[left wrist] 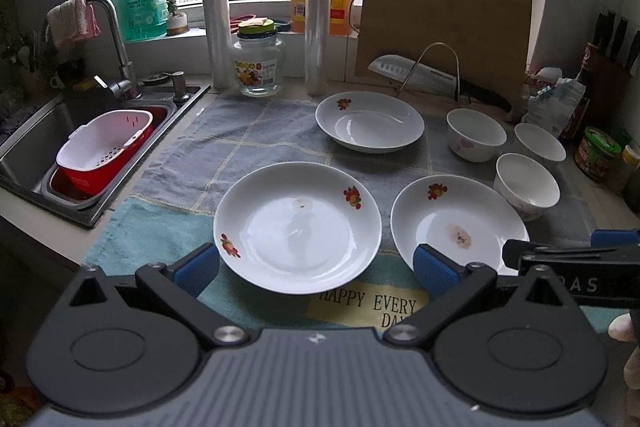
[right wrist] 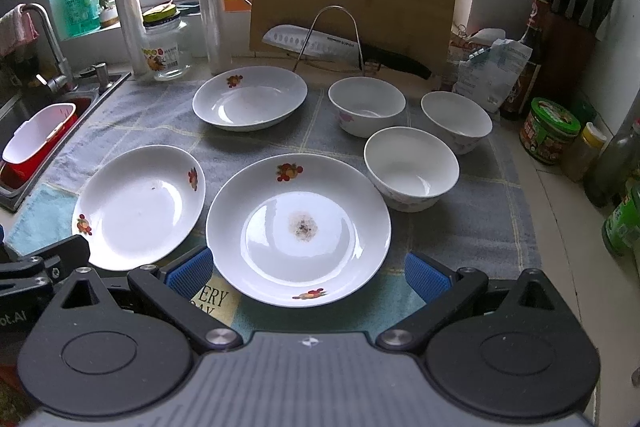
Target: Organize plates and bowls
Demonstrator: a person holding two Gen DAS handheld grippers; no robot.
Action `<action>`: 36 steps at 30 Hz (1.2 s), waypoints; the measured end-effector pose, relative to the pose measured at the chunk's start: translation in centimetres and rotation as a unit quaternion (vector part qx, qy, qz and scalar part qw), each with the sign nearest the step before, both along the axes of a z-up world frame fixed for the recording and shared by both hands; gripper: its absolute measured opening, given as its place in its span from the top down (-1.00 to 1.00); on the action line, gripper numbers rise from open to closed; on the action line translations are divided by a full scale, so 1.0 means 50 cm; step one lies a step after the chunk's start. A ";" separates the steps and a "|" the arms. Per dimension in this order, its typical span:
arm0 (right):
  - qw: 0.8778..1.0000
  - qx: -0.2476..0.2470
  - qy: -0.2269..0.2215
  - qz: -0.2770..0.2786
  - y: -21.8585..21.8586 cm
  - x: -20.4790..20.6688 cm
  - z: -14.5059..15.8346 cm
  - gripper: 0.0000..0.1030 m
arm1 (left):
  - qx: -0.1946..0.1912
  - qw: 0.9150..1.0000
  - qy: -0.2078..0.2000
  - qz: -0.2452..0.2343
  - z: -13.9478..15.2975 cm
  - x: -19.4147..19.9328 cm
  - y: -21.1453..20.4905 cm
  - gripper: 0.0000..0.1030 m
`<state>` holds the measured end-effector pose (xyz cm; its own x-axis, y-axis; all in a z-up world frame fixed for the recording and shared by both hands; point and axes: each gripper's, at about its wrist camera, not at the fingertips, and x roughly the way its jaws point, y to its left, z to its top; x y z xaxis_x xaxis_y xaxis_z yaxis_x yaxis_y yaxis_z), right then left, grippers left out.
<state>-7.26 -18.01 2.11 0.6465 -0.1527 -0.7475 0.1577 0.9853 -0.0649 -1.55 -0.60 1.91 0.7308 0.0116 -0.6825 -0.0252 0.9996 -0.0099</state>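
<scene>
3 plates (right wrist: pixel 298 227) and 3 bowls (right wrist: pixel 412 167) sit apart on the cloth-covered tabletop (right wrist: pixel 460 227), bowls toward 2 o'clock. Left tongs (left wrist: pixel 316 269) and right tongs (right wrist: pixel 306 275) are both spread, each hovering at 6 o'clock of a plate.

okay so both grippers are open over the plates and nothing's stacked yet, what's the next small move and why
Probably ease the right gripper forward to the near rim of the stained plate and close on it. Both grippers are open and empty, that plate lies right between its fingers, and all three plates still lie apart on the mat.
</scene>
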 end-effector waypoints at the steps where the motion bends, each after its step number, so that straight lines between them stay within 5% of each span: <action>1: 1.000 -0.001 -0.002 0.002 0.001 0.000 0.000 -1.00 | 0.000 1.000 -0.002 -0.001 0.001 0.000 0.001 -0.99; 13: 0.998 -0.008 -0.030 0.046 0.015 0.016 -0.027 -1.00 | -0.027 0.999 -0.012 -0.037 -0.030 0.029 0.049 -0.99; 36: 0.995 0.034 0.018 0.087 0.160 0.102 -0.135 -1.00 | 0.004 0.993 -0.013 -0.115 -0.090 0.176 0.218 -0.99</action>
